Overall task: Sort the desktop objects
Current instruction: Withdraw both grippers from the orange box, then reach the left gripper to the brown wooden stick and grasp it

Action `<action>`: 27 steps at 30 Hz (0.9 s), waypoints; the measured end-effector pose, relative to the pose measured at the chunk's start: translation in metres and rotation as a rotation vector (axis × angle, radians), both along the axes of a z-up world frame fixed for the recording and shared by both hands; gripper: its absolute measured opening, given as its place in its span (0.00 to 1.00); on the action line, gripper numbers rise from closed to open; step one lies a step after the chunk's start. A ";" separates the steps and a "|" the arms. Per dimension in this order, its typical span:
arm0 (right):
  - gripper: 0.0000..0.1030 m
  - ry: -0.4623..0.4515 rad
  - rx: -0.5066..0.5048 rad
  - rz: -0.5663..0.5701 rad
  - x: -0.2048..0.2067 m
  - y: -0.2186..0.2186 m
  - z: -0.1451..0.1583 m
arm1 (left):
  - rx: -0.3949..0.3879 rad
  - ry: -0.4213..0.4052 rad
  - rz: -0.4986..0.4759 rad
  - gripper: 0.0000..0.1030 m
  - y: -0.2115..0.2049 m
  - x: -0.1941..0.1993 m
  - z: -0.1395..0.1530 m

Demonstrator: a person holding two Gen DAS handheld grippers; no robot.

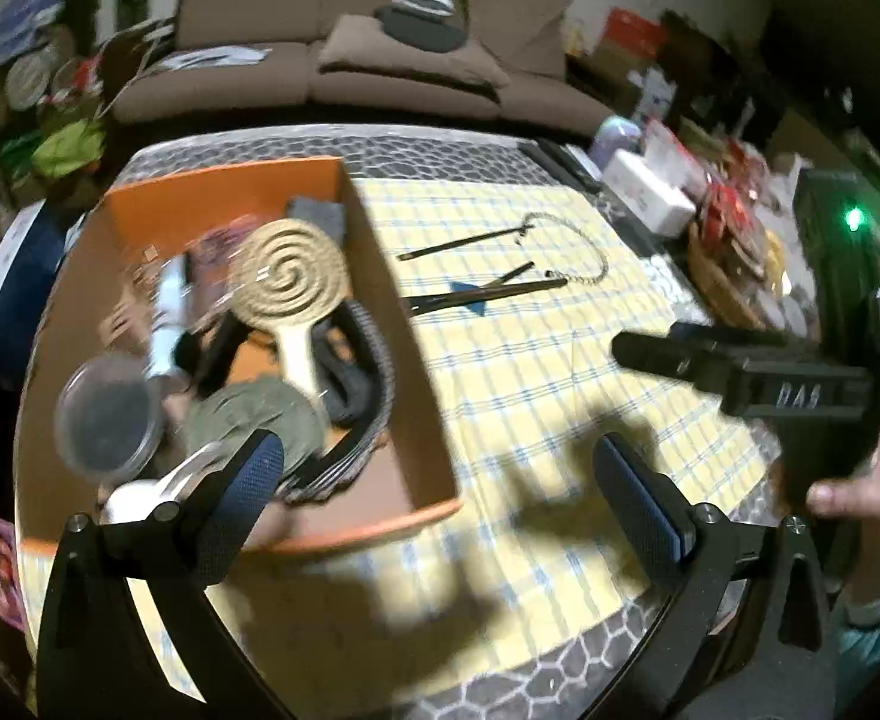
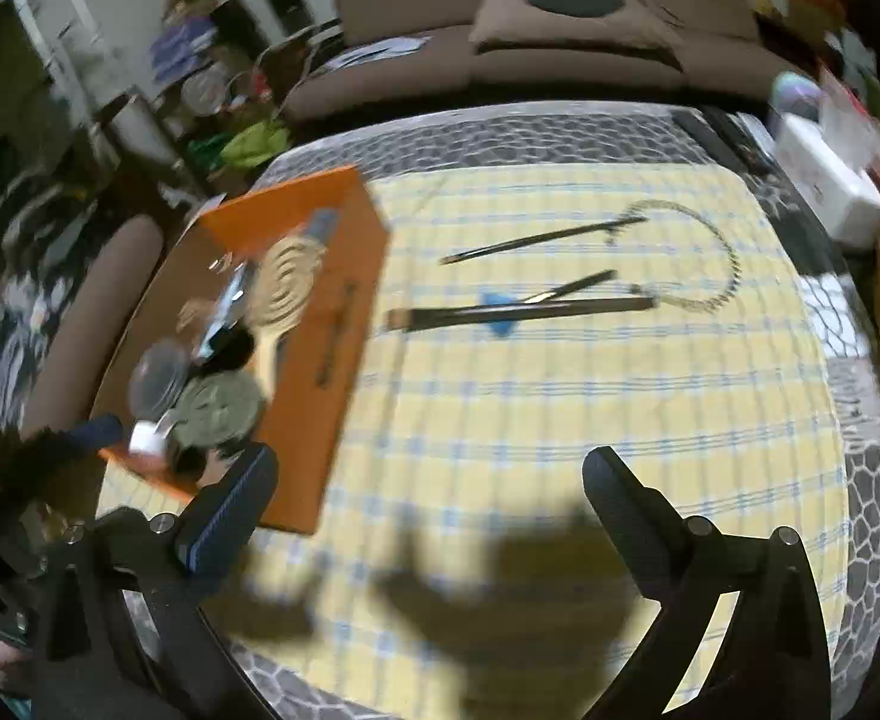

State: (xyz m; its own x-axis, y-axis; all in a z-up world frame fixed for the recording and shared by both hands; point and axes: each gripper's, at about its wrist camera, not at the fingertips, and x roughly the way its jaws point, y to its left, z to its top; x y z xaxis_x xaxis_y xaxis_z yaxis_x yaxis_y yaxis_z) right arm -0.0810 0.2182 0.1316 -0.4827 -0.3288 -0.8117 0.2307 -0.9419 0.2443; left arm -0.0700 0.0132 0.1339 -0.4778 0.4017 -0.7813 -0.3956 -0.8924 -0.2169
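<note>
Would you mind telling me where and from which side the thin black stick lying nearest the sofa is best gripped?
Grip the thin black stick near mid-length, away from the chain at its right end. It lies flat on the checked cloth, so come from above, fingers straddling its width. The open right gripper probably suits.

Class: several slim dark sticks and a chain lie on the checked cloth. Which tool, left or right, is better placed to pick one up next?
Probably the right tool: open, empty, with the sticks straight ahead. The left tool straddles the orange box wall.
</note>
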 end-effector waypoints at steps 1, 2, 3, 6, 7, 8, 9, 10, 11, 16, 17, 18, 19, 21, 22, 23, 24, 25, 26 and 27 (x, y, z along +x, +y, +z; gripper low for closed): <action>1.00 0.004 0.002 -0.020 -0.003 0.010 0.000 | -0.020 0.004 -0.019 1.00 0.011 -0.004 -0.002; 1.00 0.009 0.001 -0.047 -0.007 0.023 -0.001 | -0.032 0.006 -0.034 1.00 0.019 -0.007 -0.004; 1.00 0.011 -0.003 -0.064 -0.010 0.032 -0.001 | -0.039 0.005 -0.058 1.00 0.029 -0.011 -0.006; 1.00 0.007 -0.046 -0.136 -0.022 0.065 -0.006 | -0.069 -0.004 -0.113 1.00 0.056 -0.022 -0.014; 1.00 0.002 -0.061 -0.154 -0.026 0.074 -0.008 | -0.086 -0.007 -0.143 1.00 0.067 -0.028 -0.016; 1.00 -0.003 -0.074 -0.172 -0.031 0.083 -0.011 | -0.099 -0.008 -0.162 1.00 0.074 -0.033 -0.019; 1.00 -0.007 -0.082 -0.191 -0.035 0.090 -0.014 | -0.116 -0.011 -0.181 0.99 0.083 -0.038 -0.021; 1.00 -0.010 -0.086 -0.204 -0.038 0.095 -0.017 | -0.145 -0.014 -0.204 0.98 0.094 -0.045 -0.023; 1.00 -0.013 -0.090 -0.212 -0.042 0.099 -0.019 | -0.165 -0.016 -0.223 0.95 0.102 -0.050 -0.024; 0.99 -0.030 -0.106 -0.226 -0.059 0.112 -0.031 | -0.283 -0.049 -0.313 0.80 0.140 -0.083 -0.034; 0.99 -0.033 -0.105 -0.228 -0.063 0.114 -0.033 | -0.306 -0.059 -0.326 0.71 0.145 -0.088 -0.037; 0.95 -0.037 -0.104 -0.228 -0.066 0.117 -0.036 | -0.334 -0.075 -0.343 0.63 0.152 -0.095 -0.042; 0.90 -0.041 -0.103 -0.227 -0.070 0.119 -0.038 | -0.365 -0.095 -0.358 0.59 0.157 -0.101 -0.046; 0.85 -0.052 -0.097 -0.227 -0.078 0.123 -0.044 | -0.431 -0.131 -0.397 0.41 0.170 -0.114 -0.058; 0.81 -0.055 -0.095 -0.228 -0.082 0.125 -0.047 | -0.472 -0.143 -0.416 0.38 0.176 -0.120 -0.065; 0.78 -0.057 -0.097 -0.228 -0.086 0.127 -0.049 | -0.501 -0.150 -0.428 0.31 0.181 -0.123 -0.070; 0.72 -0.060 -0.102 -0.227 -0.088 0.129 -0.052 | -0.532 -0.153 -0.438 0.24 0.185 -0.127 -0.076; 0.67 -0.066 -0.108 -0.227 -0.091 0.131 -0.054 | -0.561 -0.155 -0.443 0.21 0.188 -0.132 -0.082; 0.65 -0.071 -0.114 -0.227 -0.094 0.133 -0.056 | -0.585 -0.163 -0.446 0.17 0.191 -0.137 -0.088; 0.62 -0.073 -0.121 -0.225 -0.097 0.134 -0.059 | -0.598 -0.173 -0.447 0.17 0.193 -0.142 -0.093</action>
State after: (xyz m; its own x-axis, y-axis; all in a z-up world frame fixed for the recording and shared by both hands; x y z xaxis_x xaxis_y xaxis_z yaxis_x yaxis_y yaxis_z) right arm -0.1779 0.3523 0.0730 -0.4959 -0.3168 -0.8085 -0.0035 -0.9304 0.3666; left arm -0.2116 0.2064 0.0405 -0.2207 0.0130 -0.9753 -0.7507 -0.6406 0.1613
